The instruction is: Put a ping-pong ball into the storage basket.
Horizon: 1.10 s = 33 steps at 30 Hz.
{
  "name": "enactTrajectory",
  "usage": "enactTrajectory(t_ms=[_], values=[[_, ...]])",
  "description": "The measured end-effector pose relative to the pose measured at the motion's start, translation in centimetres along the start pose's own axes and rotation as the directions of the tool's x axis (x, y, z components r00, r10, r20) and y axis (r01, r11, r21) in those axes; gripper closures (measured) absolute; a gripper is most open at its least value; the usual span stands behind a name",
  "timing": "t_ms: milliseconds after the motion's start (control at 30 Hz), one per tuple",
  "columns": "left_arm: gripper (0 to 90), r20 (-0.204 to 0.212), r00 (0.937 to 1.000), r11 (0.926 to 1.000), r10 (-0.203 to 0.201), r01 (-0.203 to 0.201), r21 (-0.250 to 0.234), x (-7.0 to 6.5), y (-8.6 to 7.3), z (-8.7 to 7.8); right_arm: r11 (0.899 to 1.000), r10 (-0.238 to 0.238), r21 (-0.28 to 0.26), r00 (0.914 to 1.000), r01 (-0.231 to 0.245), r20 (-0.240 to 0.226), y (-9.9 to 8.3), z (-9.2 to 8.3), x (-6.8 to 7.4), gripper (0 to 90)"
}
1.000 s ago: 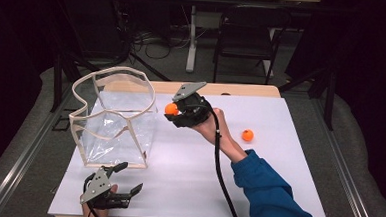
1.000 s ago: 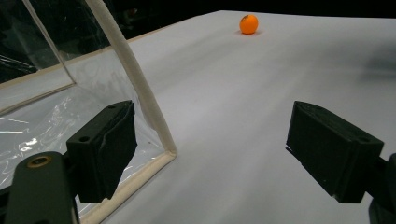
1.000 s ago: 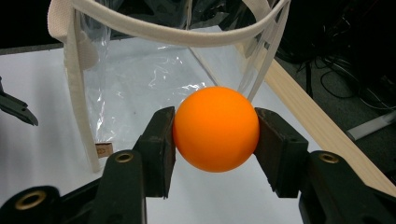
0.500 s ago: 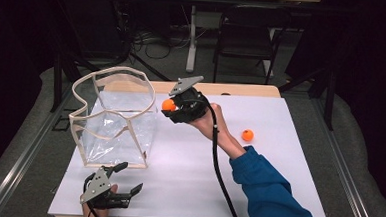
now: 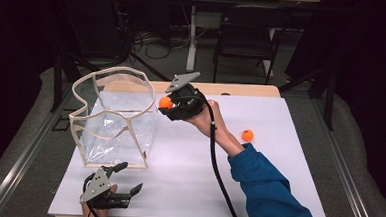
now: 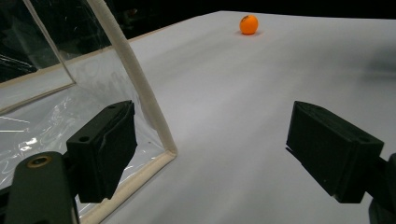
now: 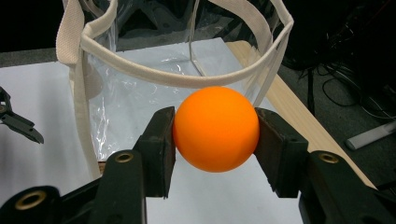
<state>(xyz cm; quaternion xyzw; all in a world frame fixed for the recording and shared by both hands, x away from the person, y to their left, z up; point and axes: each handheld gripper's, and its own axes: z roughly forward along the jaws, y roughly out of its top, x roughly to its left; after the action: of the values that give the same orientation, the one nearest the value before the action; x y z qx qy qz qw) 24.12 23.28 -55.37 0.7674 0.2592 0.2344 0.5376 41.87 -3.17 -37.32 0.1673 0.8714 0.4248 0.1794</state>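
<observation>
An orange ball (image 7: 215, 128) is clamped between the jaws of my right gripper (image 5: 167, 103), which hangs in the air just right of the clear bag's rim (image 5: 115, 74). The same ball (image 5: 165, 102) shows in the high view beside the bag's upper right edge. The clear plastic bag (image 7: 140, 98) with beige trim stands upright and open-topped on the white table. A second orange ball (image 5: 247, 135) lies on the table to the right, also far off as ball (image 6: 249, 24). My left gripper (image 5: 123, 178) rests open near the front edge, by the bag's bottom corner (image 6: 166, 151).
The white table top (image 5: 257, 177) spreads to the right of the bag. A wooden strip (image 5: 242, 90) runs along its far edge. Behind it stand a chair (image 5: 245, 36), table legs and floor cables. A black cable (image 5: 218, 165) trails from the right gripper.
My right gripper with the ball has drifted a little to the left, toward the bag's rim. The left gripper has stayed put.
</observation>
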Motion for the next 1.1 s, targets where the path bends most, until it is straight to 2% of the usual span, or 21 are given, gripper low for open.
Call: enactTrajectory(t_ms=[633, 1100], values=[[15.8, -0.001, 1.0000, 1.0000, 0.001, -0.001, 0.000, 0.0, 0.0, 0.0, 1.000, 0.001, -0.021, 1.0000, -0.001, 0.001, 1.2, -0.5, -0.3, 50.7], [15.8, -0.002, 1.0000, 1.0000, 0.000, 0.000, -0.003, -0.1, 0.0, -0.1, 0.999, -0.017, -0.046, 0.9998, 0.017, 0.003, 2.6, -0.6, -0.2, 50.7]])
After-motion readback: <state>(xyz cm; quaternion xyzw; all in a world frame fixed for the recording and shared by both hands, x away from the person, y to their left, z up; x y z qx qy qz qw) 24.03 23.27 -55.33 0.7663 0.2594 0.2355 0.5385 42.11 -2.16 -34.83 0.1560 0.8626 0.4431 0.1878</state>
